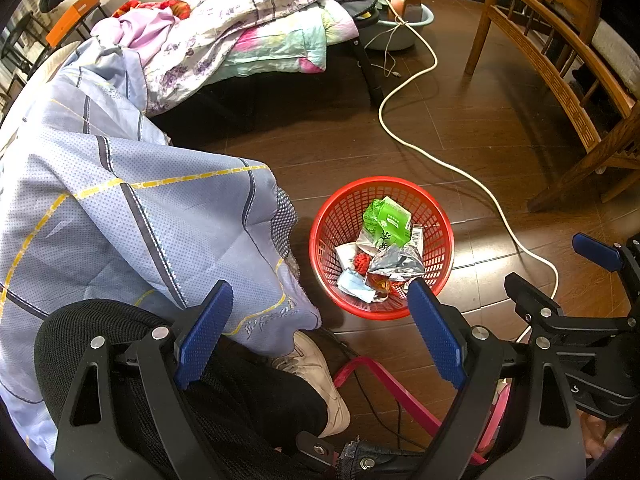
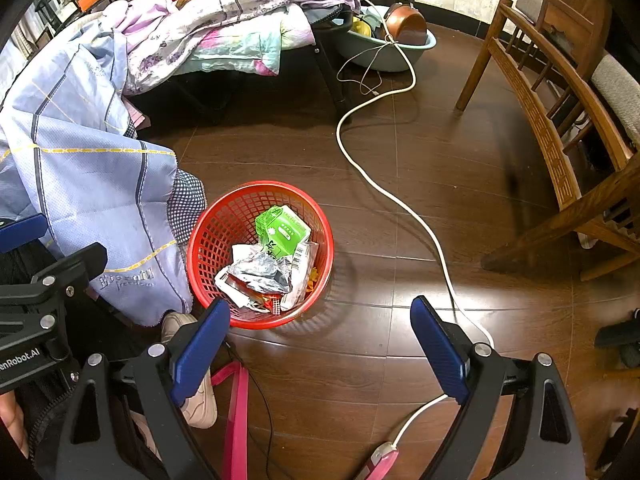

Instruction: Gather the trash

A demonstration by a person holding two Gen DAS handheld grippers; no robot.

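Floorboards (image 2: 400, 220) of dark wood lie bare to the right of the red basket (image 2: 208, 240), up to the wooden bench (image 2: 560, 152) along the right edge; only a white cable (image 2: 384, 188) snakes across that stretch. On the basket's left the blue quilt (image 2: 92, 184) hangs down just beside its rim. The trash (image 2: 264, 272) sits inside the basket: green packet, silver foil, crumpled wrappers. My left gripper (image 1: 320, 332) and right gripper (image 2: 320, 354) both hang with jaws wide apart and nothing between the pads. My left view alone shows a blue mask (image 1: 354, 286) in the basket. My right view alone shows the pink plug (image 2: 380, 456) at the cable's near end.
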